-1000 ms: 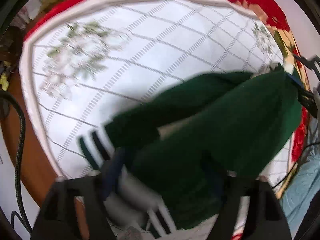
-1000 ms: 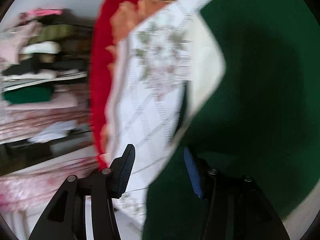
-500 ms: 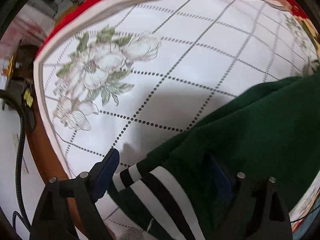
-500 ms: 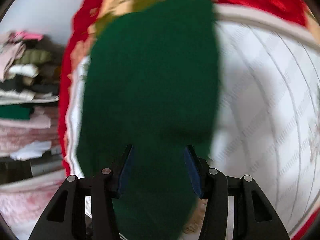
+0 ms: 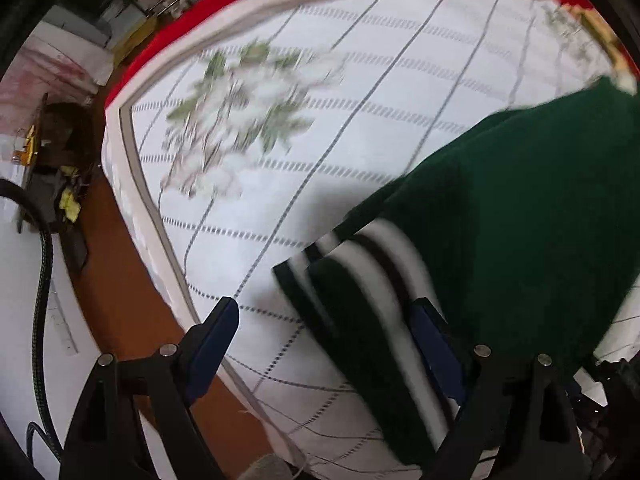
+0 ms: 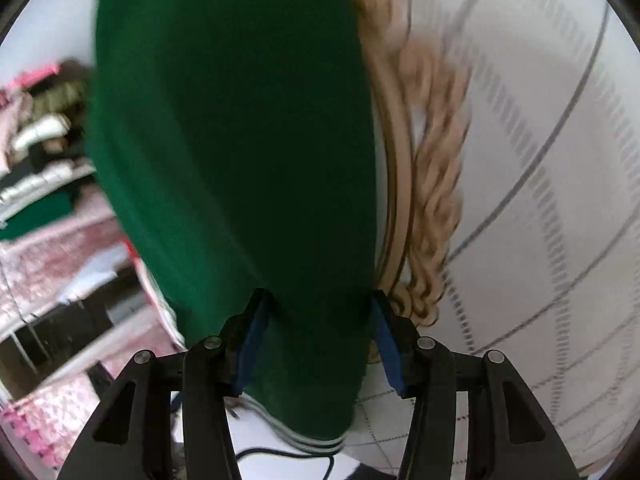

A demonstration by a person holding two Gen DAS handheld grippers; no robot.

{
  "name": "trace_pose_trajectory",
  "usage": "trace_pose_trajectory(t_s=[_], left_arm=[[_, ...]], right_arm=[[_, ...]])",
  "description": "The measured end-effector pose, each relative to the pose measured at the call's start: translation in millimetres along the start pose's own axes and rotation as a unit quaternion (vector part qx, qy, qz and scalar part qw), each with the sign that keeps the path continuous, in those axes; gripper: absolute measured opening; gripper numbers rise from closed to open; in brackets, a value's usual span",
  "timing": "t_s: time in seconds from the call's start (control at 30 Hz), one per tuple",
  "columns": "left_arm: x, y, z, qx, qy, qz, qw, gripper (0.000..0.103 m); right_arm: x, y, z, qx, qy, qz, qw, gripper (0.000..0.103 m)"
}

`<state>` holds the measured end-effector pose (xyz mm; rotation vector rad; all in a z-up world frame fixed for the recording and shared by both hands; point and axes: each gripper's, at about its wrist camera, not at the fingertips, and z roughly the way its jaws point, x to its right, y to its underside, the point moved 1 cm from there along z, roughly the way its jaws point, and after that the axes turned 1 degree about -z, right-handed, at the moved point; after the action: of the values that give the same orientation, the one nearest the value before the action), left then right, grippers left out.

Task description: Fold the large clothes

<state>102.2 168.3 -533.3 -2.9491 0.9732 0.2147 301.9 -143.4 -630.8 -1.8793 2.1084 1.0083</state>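
Note:
A dark green garment [image 5: 520, 216] with a white-striped band [image 5: 376, 280] lies on the white quilted cover [image 5: 320, 128] at the right of the left wrist view. My left gripper [image 5: 324, 332] is open, its right finger against the striped band and its left finger over bare cover. In the right wrist view the green garment [image 6: 240, 140] fills the middle and runs between the fingers of my right gripper [image 6: 316, 336]. The jaws stand apart around the cloth without pinching it.
The cover's edge and a brown floor [image 5: 120, 280] lie at the left, with a black cable [image 5: 42, 264]. A red blanket [image 5: 180, 28] borders the cover. Shelves of folded clothes [image 6: 36, 152] stand at the left. A tan fringe [image 6: 432, 168] lies beside the garment.
My left gripper has drawn back toward the cover's edge, and the striped band now lies between its fingers. My right gripper has swung further over the garment toward the fringe.

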Motion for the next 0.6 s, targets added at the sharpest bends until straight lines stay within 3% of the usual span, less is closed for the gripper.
trace_pose_trajectory(t_s=[0.07, 0.13, 0.2, 0.27, 0.47, 0.6], left_arm=[[-2, 2, 9, -0.008, 0.004, -0.007, 0.9999, 0.088], [-1, 3, 8, -0.003, 0.013, -0.01, 0.9999, 0.088], [7, 3, 5, 0.016, 0.015, -0.003, 0.9998, 0.088], [16, -4, 7, 0.026, 0.02, -0.001, 0.9995, 0.088], [36, -17, 21, 0.046, 0.013, -0.018, 0.9987, 0.089], [45, -23, 24, 0.053, 0.011, -0.018, 0.9984, 0.089]], right_arm=[[-5, 1, 19, -0.025, 0.012, -0.012, 1.0, 0.053], [-15, -7, 6, -0.012, 0.016, -0.046, 0.999, 0.053], [-16, -23, -28, 0.039, 0.014, -0.057, 0.998, 0.053], [-9, -43, -62, 0.092, -0.015, -0.05, 0.994, 0.053], [13, -162, -120, 0.229, -0.069, -0.025, 0.971, 0.058], [26, -243, -127, 0.248, -0.168, 0.007, 0.954, 0.059]])
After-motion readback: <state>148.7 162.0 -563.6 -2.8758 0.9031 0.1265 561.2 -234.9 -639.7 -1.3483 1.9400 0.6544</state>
